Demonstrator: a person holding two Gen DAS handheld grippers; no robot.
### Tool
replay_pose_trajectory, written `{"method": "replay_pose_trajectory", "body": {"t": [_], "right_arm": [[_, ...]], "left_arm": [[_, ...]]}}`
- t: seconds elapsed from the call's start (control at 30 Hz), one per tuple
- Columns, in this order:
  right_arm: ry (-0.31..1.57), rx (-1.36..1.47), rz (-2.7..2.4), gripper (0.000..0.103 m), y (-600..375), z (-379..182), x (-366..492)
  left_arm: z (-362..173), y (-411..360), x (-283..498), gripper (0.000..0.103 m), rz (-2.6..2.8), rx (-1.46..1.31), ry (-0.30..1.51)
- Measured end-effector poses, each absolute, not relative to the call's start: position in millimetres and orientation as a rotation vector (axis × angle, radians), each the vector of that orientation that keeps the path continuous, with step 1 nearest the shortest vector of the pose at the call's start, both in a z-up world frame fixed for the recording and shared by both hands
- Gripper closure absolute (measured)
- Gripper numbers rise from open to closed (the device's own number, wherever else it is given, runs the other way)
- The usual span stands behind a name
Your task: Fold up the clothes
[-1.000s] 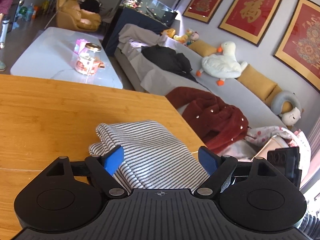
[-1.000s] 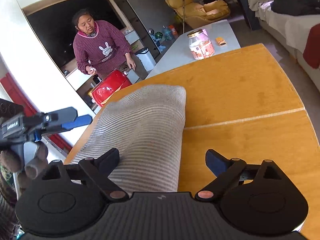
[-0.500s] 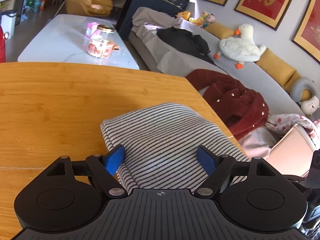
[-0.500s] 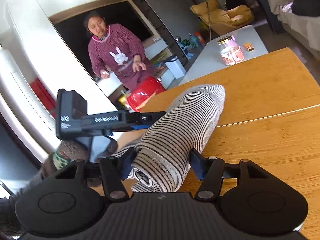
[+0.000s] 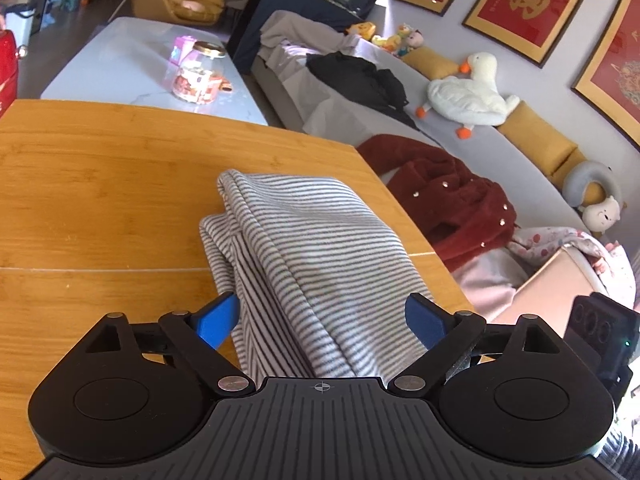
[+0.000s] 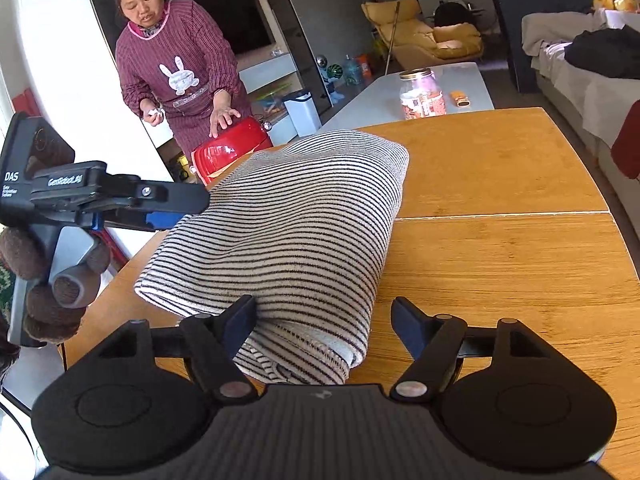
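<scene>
The folded striped garment (image 5: 312,256) is lying on the wooden table (image 5: 100,184), toward its right edge. The left gripper (image 5: 326,318) and right gripper (image 6: 324,320) are both straddling the garment's near end, jaws released.

We see our right gripper (image 6: 324,320) spread wide around the near end of the folded striped garment (image 6: 288,232) on the wooden table (image 6: 500,260). Our left gripper (image 6: 160,204) reaches in from the left, touching its upper edge.
</scene>
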State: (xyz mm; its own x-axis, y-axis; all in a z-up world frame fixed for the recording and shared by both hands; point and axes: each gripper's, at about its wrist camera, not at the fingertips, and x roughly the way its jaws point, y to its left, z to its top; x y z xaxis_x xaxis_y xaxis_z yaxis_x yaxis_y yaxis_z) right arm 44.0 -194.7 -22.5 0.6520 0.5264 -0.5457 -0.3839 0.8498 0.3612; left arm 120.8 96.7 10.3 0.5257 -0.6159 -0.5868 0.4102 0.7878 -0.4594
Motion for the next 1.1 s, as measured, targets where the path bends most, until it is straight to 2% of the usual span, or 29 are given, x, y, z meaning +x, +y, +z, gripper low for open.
{"method": "replay_pose_trajectory", "body": {"t": [0.3,0.43,0.7,1.0,1.1], "right_arm": [[0.682,0.297,0.514,0.025,-208,-19,46],[0.681,0.427,0.534,0.019,-224,-18,56],[0.740,0.430,0.554,0.018,-214,-33,68],[0.721,0.257,0.514,0.018,-207,-21,54],[0.714,0.280,0.503,0.013,-211,-14,54]], "left_arm": [[-10,85,107,0.009,-0.652,-0.245,0.852],[-12,83,105,0.016,-0.659,-0.233,0.840],[-3,78,109,0.034,-0.699,-0.304,0.825],[-13,88,100,0.033,-0.635,-0.257,0.812],[-16,92,100,0.032,-0.635,-0.265,0.807]]}}
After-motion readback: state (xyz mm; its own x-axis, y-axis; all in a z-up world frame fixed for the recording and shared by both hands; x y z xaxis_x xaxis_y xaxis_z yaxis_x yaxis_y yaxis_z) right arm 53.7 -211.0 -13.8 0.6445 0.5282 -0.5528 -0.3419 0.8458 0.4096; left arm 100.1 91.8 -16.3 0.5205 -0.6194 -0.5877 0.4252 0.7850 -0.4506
